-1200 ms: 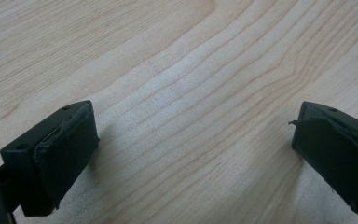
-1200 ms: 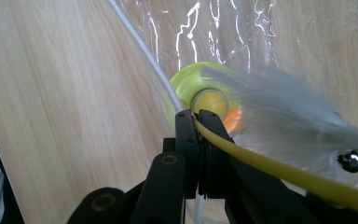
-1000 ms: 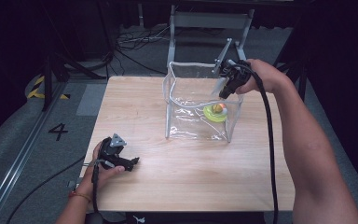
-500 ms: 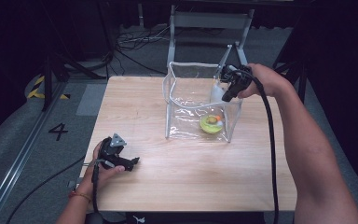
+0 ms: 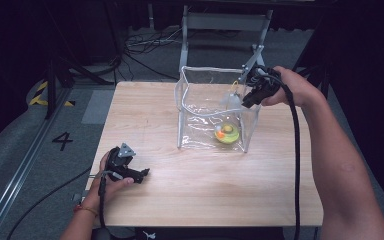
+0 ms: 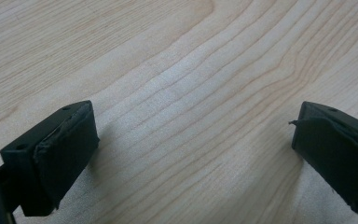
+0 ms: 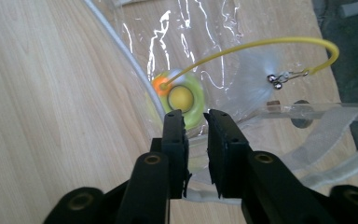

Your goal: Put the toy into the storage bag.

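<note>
The work in hand centres on a clear plastic bag [image 5: 215, 107] standing open near the far right of the wooden table [image 5: 190, 195], with a yellow-green toy [image 5: 227, 134] lying on its floor near the front right corner. The right gripper [image 5: 248, 97] sits at the bag's upper right rim, angled down and inward. In the right gripper view, the right gripper [image 7: 195, 122] has its jaws nearly together, leaving a narrow slot; a strip of clear film appears to pass between them lower down, but whether it is actually pinched cannot be told. The governing relation is vertical: the toy [image 7: 182, 98] lies directly ahead of and below the jaw tips, along the gripper's own axis, beyond the bag's white-edged rim [image 7: 121, 51]. A thin yellow cord [image 7: 261, 44] arcs from the toy's orange end up and to the right, ending at a small metal clip [image 7: 276, 80] with a pale feathery tuft near the bag's right wall. The cord's free end therefore lies closer to the jaws in height than the toy body does. The left gripper [image 5: 130, 170] rests on the table at the near left, well apart from the bag; the left gripper view shows its jaws wide apart over bare wood, holding nothing. The right hand is much the nearer to the bag and toy, so any next move on the contents probably falls to it.
</note>
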